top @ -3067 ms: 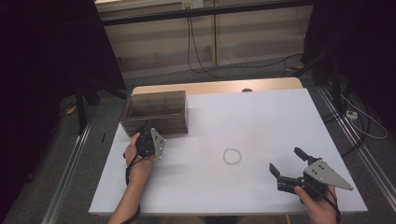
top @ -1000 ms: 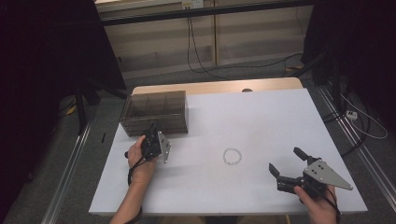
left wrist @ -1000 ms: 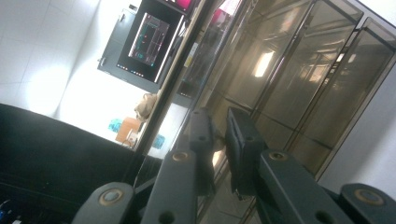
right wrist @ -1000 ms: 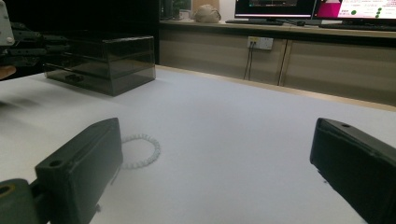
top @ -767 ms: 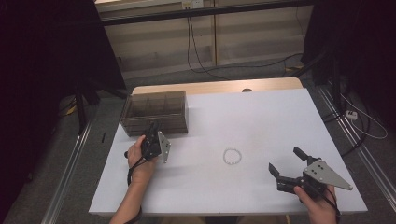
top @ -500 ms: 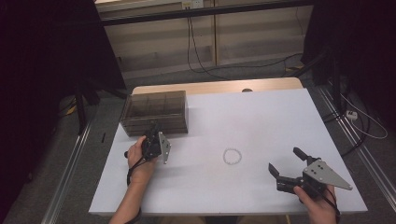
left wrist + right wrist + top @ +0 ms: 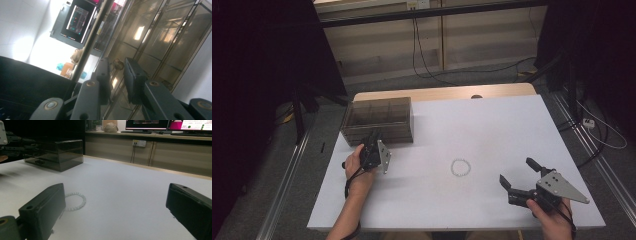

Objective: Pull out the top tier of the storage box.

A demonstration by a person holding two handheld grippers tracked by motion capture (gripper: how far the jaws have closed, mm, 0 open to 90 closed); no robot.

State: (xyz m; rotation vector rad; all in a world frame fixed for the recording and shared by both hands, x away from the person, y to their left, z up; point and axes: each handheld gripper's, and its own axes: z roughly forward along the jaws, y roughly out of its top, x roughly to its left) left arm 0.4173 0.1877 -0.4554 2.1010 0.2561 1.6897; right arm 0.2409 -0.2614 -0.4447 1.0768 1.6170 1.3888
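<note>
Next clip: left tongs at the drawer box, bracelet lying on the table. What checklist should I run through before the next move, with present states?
1. Left tongs reach the front of the drawer box: ok.
2. Left jaws have just been opening; a small knob shows in their narrow gap. Grip on it: cannot tell.
3. Right tongs open wide, nothing between: ok.
4. Bracelet lies free on the table, apart from both tongs: ok.
5. A drawer pulled out: cannot tell.

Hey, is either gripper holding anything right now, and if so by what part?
Nothing. The left gripper sits at the drawer box front, gripping nothing; the right gripper is open.
</note>
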